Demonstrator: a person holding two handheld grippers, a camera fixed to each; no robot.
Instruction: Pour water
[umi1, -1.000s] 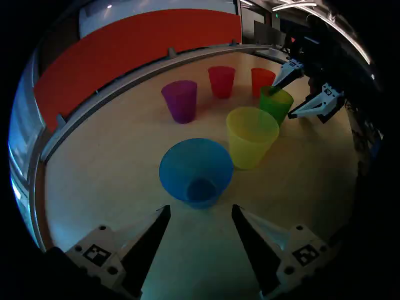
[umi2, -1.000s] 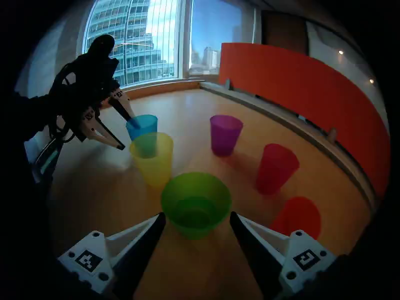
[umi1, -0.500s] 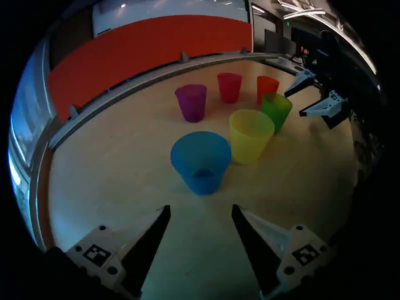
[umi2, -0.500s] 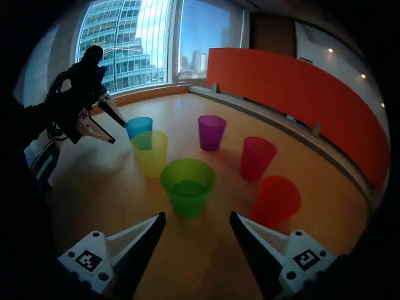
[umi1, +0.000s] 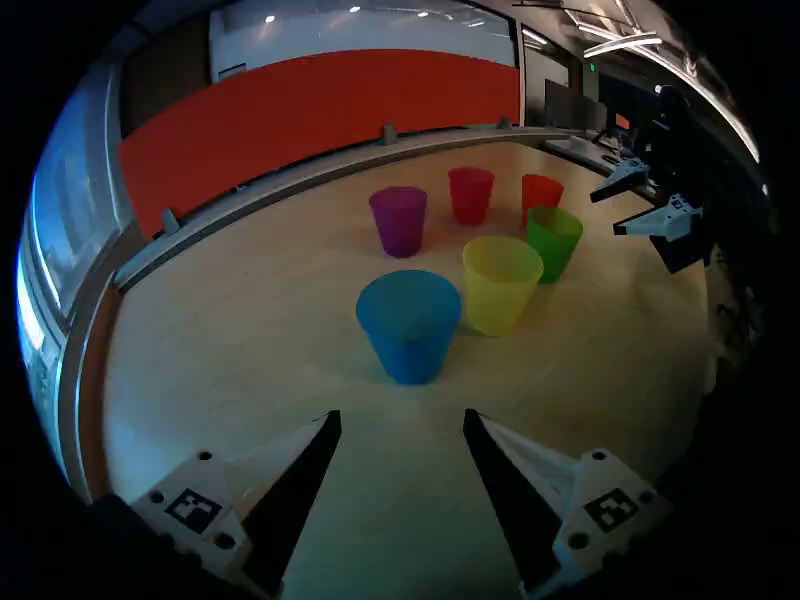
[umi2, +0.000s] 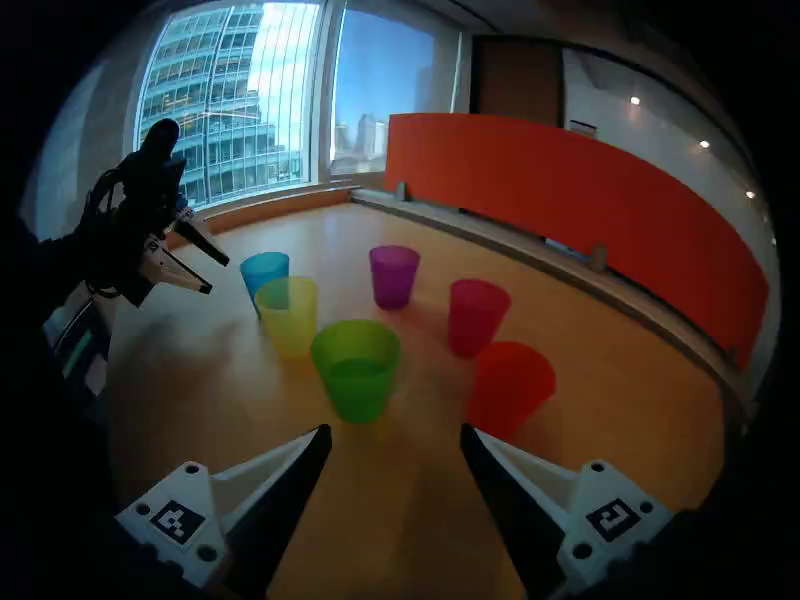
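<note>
Several coloured plastic cups stand upright on a wooden table. In the left gripper view the blue cup (umi1: 409, 325) is nearest, a short way ahead of my open left gripper (umi1: 402, 423); behind it stand the yellow cup (umi1: 500, 283), green cup (umi1: 553, 241), purple cup (umi1: 398, 220), pink cup (umi1: 470, 194) and orange-red cup (umi1: 541, 195). In the right gripper view the green cup (umi2: 355, 367) holds some liquid and stands just ahead of my open right gripper (umi2: 395, 438). Around it stand the yellow cup (umi2: 287, 315), blue cup (umi2: 264, 277), purple cup (umi2: 393, 276), pink cup (umi2: 476, 316) and orange-red cup (umi2: 510, 387). Each gripper appears far off in the other's view, open: right gripper (umi1: 640, 205), left gripper (umi2: 190, 262).
A long orange-red panel (umi1: 320, 110) runs behind a raised rail along the table's far side. Large windows (umi2: 250, 110) with towers outside lie beyond the table end. A person's dark sleeve (umi2: 70, 255) holds the left gripper.
Both grippers have drawn back from the cups over the last second; the cups look smaller and farther. No cup has moved and both grippers stay open.
</note>
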